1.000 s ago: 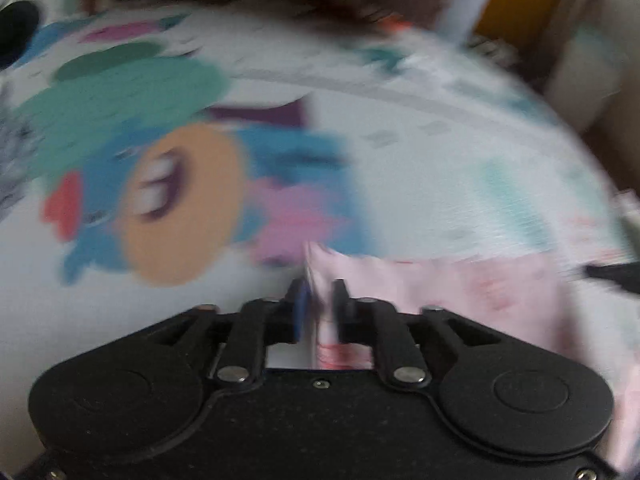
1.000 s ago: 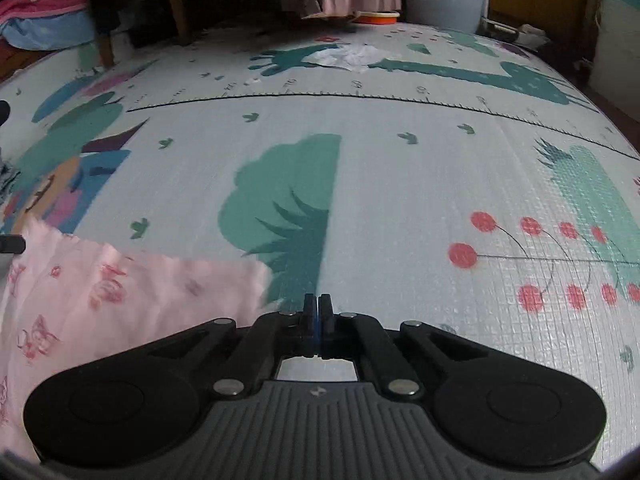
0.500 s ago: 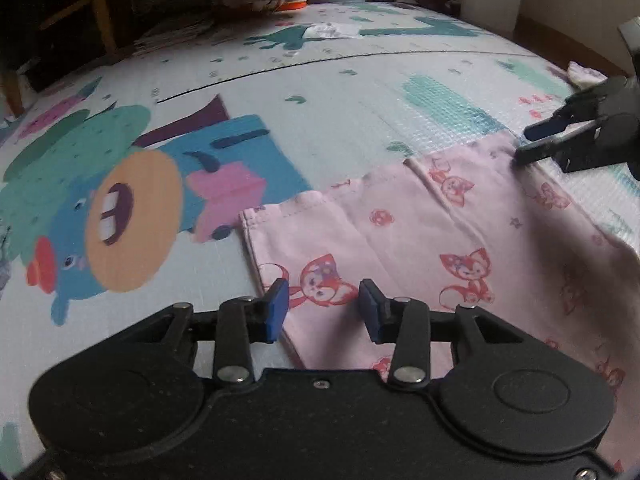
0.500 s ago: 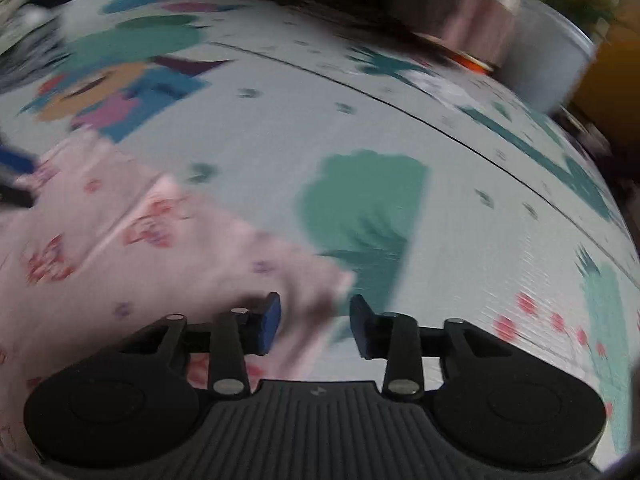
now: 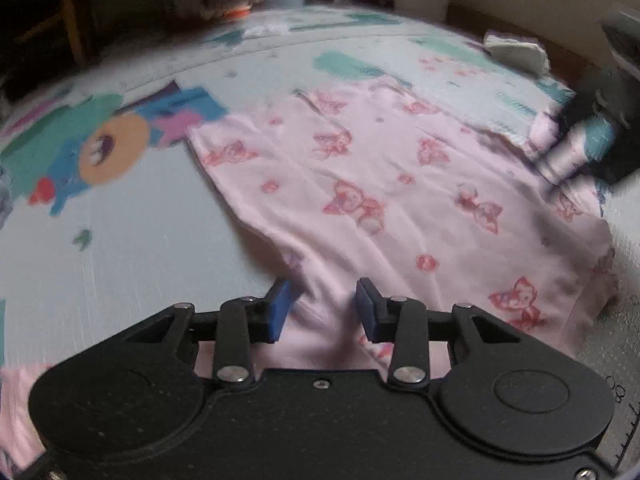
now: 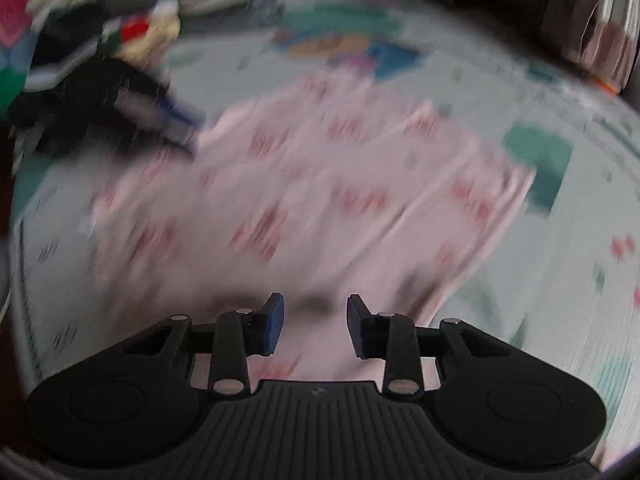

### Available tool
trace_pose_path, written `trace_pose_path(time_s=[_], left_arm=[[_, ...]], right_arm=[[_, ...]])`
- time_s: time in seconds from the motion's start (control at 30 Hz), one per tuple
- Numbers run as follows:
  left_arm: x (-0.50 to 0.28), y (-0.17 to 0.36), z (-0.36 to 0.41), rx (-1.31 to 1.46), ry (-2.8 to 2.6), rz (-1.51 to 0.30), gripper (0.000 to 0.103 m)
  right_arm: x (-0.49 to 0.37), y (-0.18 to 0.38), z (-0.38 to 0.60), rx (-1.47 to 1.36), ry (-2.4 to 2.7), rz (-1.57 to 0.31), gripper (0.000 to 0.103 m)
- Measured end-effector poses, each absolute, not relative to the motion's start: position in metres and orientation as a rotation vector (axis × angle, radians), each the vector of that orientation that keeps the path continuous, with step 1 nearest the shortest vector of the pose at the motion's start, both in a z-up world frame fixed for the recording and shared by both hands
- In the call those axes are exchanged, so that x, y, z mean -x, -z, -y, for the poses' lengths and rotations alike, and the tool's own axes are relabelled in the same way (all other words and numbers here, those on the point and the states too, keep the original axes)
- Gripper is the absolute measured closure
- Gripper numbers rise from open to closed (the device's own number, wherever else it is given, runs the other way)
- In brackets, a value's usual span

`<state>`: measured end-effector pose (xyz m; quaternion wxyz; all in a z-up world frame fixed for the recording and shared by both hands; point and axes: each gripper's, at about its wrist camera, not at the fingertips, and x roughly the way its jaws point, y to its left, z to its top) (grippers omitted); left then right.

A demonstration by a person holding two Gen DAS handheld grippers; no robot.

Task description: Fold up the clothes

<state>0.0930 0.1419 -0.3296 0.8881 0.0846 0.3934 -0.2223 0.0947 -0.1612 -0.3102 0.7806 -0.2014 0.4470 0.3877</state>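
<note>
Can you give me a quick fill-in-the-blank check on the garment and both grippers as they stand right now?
1. The garment spread on the play mat is ____ in colour with red prints.
2. The left gripper has its jaws ____.
3. The right gripper has its jaws ____.
4. Between the left gripper's fingers the cloth rises in a ____.

Missing words: pink; open; open; ridge

A pale play mat with cartoon prints covers the floor; an orange-faced figure lies far left. A white crumpled cloth sits far right. A blurred heap of coloured clothes lies far left.
</note>
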Motion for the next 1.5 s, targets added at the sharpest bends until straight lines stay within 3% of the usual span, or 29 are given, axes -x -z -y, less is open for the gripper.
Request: trace_pose_path(time_s=[0.17, 0.3, 0.37, 0.43, 0.77, 0.83, 0.87, 0.9, 1.03, 1.2, 1.33, 1.43, 1.5], left_arm=[[-0.074, 0.303, -0.130, -0.190, 0.466, -0.759, 0.068], [-0.070, 0.314, -0.119, -0.199, 0.503, -0.759, 0.067], [-0.076, 0.328, -0.129, -0.169, 0.472, -0.803, 0.064], [-0.072, 0.325, -0.135, -0.159, 0.432, -0.798, 0.065], [-0.057, 0.313, -0.179, -0.089, 0.180, -0.778, 0.064], [-0.062, 0.317, -0.203, -0.071, 0.073, -0.796, 0.064], [-0.064, 0.321, -0.214, -0.076, 0.030, -0.813, 0.050], [-0.065, 0.323, -0.227, -0.066, -0.011, -0.813, 0.047], [-0.067, 0.318, -0.265, -0.027, -0.234, -0.825, 0.051], [-0.061, 0.315, -0.271, 0.017, -0.134, -0.824, 0.051], [-0.036, 0.321, -0.290, 0.072, -0.285, -0.902, 0.040], [-0.023, 0.312, -0.284, 0.017, -0.346, -0.934, 0.053], [-0.021, 0.305, -0.274, -0.020, -0.326, -0.891, 0.053]], right_arm=[[-0.061, 0.304, 0.186, 0.444, -0.790, -0.874, 0.065], [-0.065, 0.310, 0.189, 0.380, -0.739, -0.862, 0.065], [-0.065, 0.319, 0.192, 0.382, -0.728, -0.888, 0.061], [-0.070, 0.319, 0.201, 0.344, -0.691, -0.909, 0.047], [-0.089, 0.320, 0.259, 0.239, -0.504, -0.875, 0.048], [-0.093, 0.325, 0.276, 0.237, -0.466, -0.894, 0.044], [-0.095, 0.326, 0.287, 0.207, -0.446, -0.899, 0.043], [-0.097, 0.326, 0.297, 0.183, -0.422, -0.903, 0.042], [-0.100, 0.325, 0.317, 0.168, -0.354, -0.908, 0.041], [-0.093, 0.324, 0.310, 0.209, -0.366, -0.859, 0.043], [-0.099, 0.329, 0.316, 0.165, -0.343, -0.907, 0.041], [-0.099, 0.330, 0.321, 0.154, -0.332, -0.913, 0.041], [-0.098, 0.330, 0.322, 0.165, -0.342, -0.908, 0.041]])
